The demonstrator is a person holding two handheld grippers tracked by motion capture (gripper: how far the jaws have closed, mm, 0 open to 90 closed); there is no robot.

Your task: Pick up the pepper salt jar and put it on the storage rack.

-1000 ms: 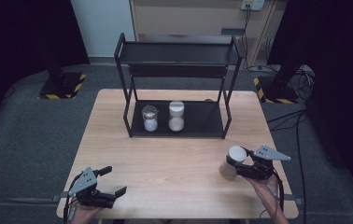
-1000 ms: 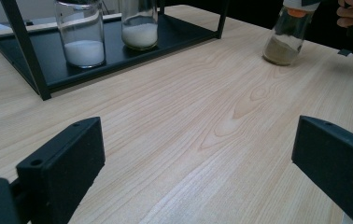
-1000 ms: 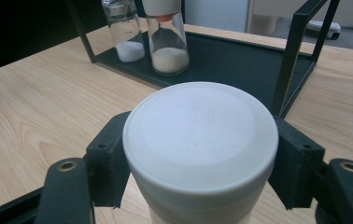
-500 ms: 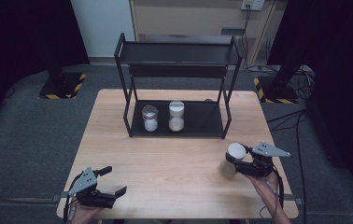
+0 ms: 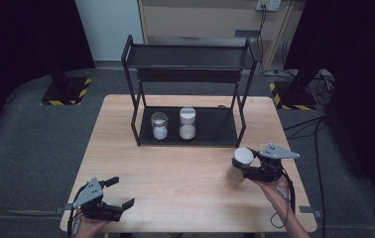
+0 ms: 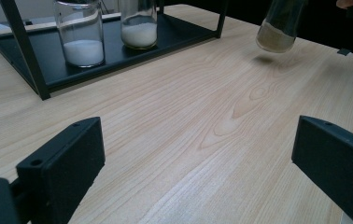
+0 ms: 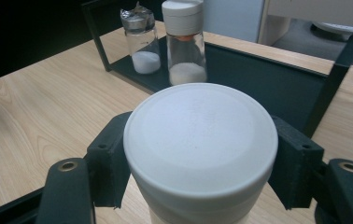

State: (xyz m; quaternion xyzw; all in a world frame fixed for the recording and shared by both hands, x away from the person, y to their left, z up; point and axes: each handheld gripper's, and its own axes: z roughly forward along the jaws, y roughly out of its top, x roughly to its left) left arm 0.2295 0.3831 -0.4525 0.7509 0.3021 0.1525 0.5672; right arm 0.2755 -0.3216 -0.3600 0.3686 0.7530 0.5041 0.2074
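Observation:
My right gripper (image 5: 244, 166) is shut on a white-lidded jar (image 5: 242, 157) with tan powder, held off the table at the right front; its shadow lies below. In the right gripper view the jar's lid (image 7: 200, 135) sits between both jaws. The left gripper view shows that jar (image 6: 281, 25) hanging above the wood. A black two-tier rack (image 5: 190, 57) stands at the table's back; its lower shelf holds a foil-capped jar (image 5: 159, 125) and a white-lidded jar (image 5: 187, 123), both with white powder. My left gripper (image 5: 118, 192) rests open at the front left, nothing between its jaws.
The wooden table (image 5: 175, 173) stands on grey carpet. The lower shelf (image 5: 220, 126) has bare room to the right of the two jars. Black stands with yellow-striped bases (image 5: 66, 91) flank the table at the back, and cables (image 5: 314, 124) run along the floor on the right.
My right gripper has lifted the jar and carried it a little forward toward the rack. The left gripper has stayed where it was.

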